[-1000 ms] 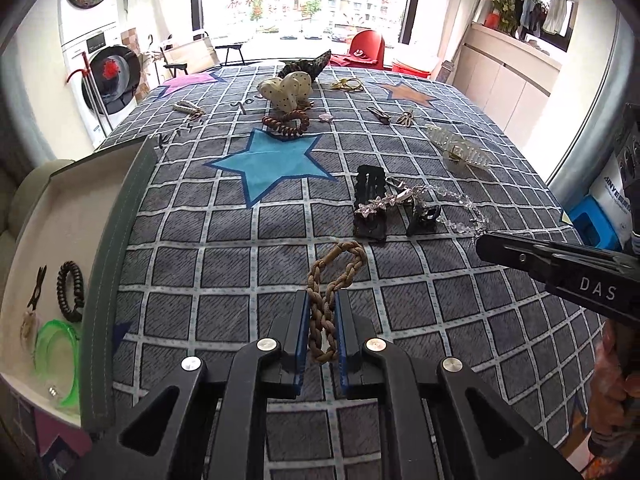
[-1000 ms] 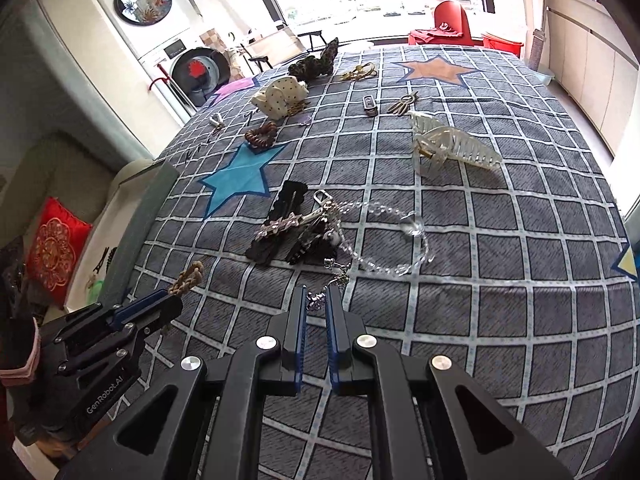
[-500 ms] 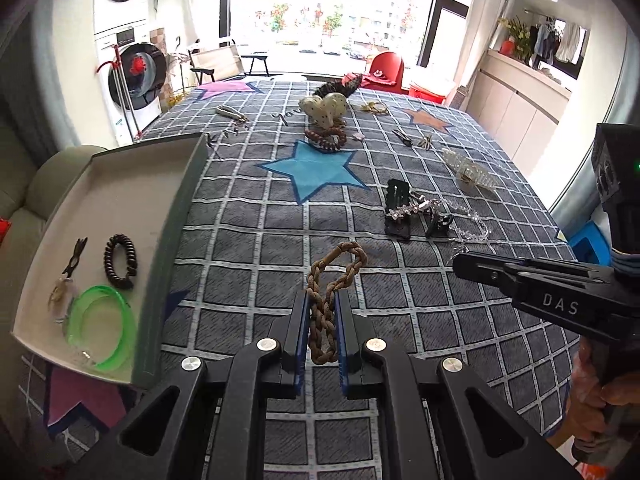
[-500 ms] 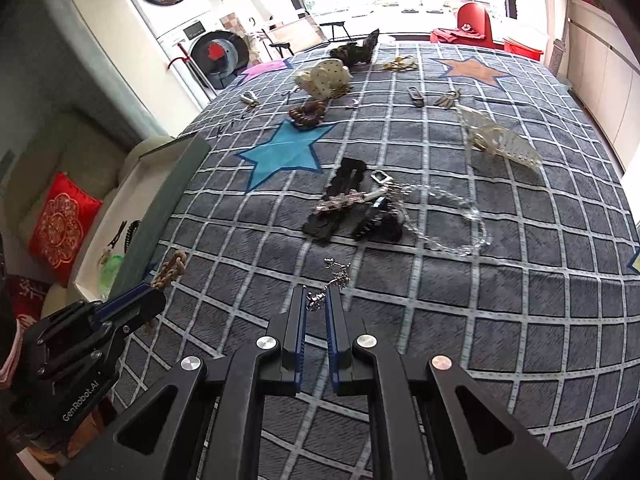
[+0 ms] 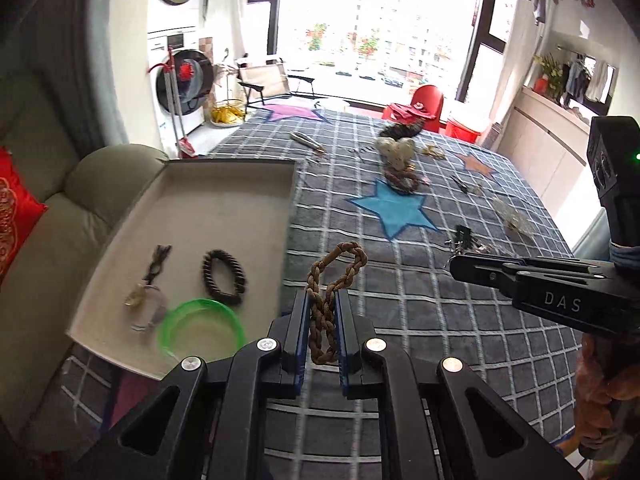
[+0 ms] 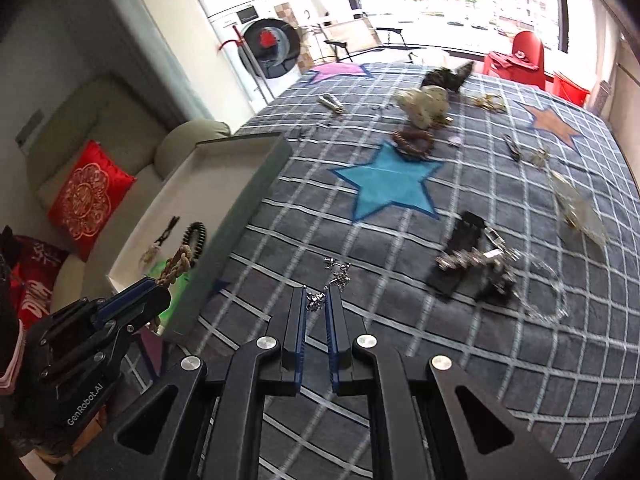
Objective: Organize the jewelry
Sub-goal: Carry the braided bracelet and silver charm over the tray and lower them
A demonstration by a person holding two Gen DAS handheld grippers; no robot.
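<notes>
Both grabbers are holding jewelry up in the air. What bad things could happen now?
The braided brown bracelet is pinched low in the left gripper, with its loop free above, so it could slip out short of the tray. The small silver chain is caught by only one end in the right gripper and might fall onto the checked blanket.

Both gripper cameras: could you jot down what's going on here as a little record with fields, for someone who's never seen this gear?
left gripper: jaws shut on a brown braided bracelet, held beside the tray
right gripper: jaws shut on a small silver earring, above the checked cloth
tray: open, at the cloth's left edge
in tray: green bangle, dark beaded bracelet, a tasselled pendant
on the cloth: black hair clip, clear hair claw, other pieces
</notes>
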